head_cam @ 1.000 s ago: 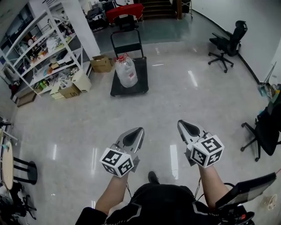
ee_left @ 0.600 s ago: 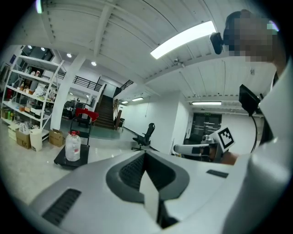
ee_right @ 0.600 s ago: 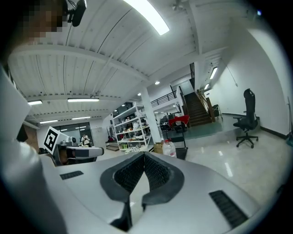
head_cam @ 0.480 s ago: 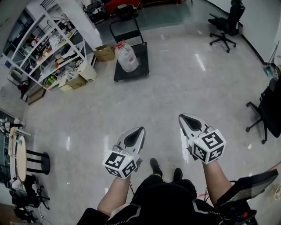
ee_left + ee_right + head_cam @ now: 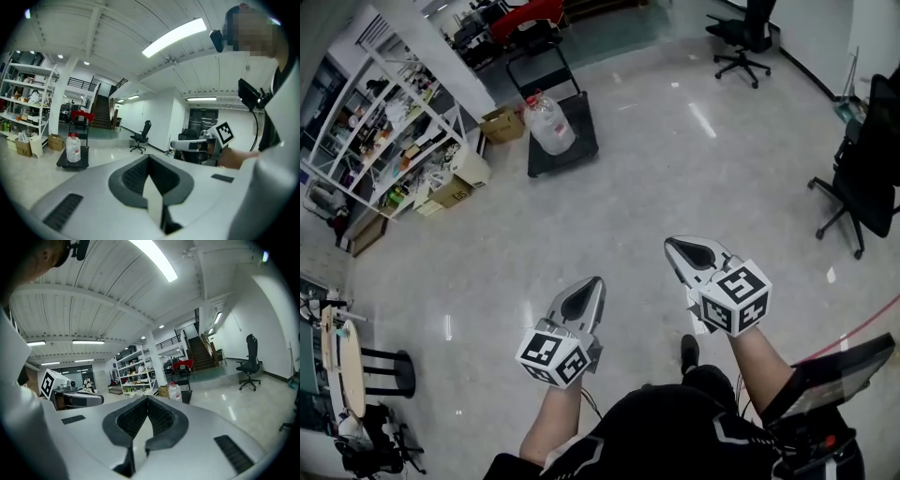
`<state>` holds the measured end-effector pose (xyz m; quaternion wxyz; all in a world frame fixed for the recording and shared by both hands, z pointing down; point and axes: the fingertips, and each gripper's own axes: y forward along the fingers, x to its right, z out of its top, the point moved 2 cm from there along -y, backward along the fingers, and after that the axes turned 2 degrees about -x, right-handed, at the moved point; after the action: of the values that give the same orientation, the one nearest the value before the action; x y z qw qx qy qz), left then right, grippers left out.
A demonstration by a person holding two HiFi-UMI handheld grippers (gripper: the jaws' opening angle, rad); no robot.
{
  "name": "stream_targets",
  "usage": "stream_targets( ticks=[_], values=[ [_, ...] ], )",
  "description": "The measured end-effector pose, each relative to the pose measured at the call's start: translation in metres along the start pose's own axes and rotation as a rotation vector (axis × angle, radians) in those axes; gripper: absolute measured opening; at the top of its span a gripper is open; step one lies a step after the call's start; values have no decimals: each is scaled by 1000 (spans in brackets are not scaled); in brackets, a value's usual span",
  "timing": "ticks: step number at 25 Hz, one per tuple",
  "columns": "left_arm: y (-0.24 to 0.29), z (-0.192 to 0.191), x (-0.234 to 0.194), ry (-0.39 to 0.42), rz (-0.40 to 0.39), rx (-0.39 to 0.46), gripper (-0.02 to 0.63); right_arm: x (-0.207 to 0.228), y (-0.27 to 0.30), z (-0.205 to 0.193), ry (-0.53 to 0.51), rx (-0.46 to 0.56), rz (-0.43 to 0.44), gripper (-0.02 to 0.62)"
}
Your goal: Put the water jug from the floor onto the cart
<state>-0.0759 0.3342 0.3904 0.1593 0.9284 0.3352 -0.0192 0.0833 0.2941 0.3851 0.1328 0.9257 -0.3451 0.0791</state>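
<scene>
Left claw (image 5: 596, 282) shut; clear, red-capped water jug (image 5: 549, 129) upright.

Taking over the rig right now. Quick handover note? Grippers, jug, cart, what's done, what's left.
Left gripper: shut, empty.
Right gripper: shut, empty.
Both are held well away from the cart.
Clear plastic water jug with a red cap: upright on the black flat platform cart.
Done: the jug is on the cart.
Left: nothing visible for this job.
</scene>
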Motion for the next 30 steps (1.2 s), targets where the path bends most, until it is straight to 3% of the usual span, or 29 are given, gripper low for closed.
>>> stream_targets(
  ticks=[7, 12, 17, 24, 30],
  values=[
    [-59, -43, 23, -23, -78, 25, 2, -58, -42, -47, 24, -48, -77, 3],
    [-101, -59, 41, -43, -102, 38, 2, -102, -79, -59, 10, -47, -101, 3],
    [-127, -69, 88, -21, -124, 35, 2, -118, -135, -68, 20, -25, -133, 3],
    [-162, -76, 163, -8, -73, 30, 2, -138, -210, -80, 12, 6, -70, 3],
    [-172, -101, 244, -36, -19, 0, 2, -120, -286, -105, 21, -8, -38, 3]
  ],
)
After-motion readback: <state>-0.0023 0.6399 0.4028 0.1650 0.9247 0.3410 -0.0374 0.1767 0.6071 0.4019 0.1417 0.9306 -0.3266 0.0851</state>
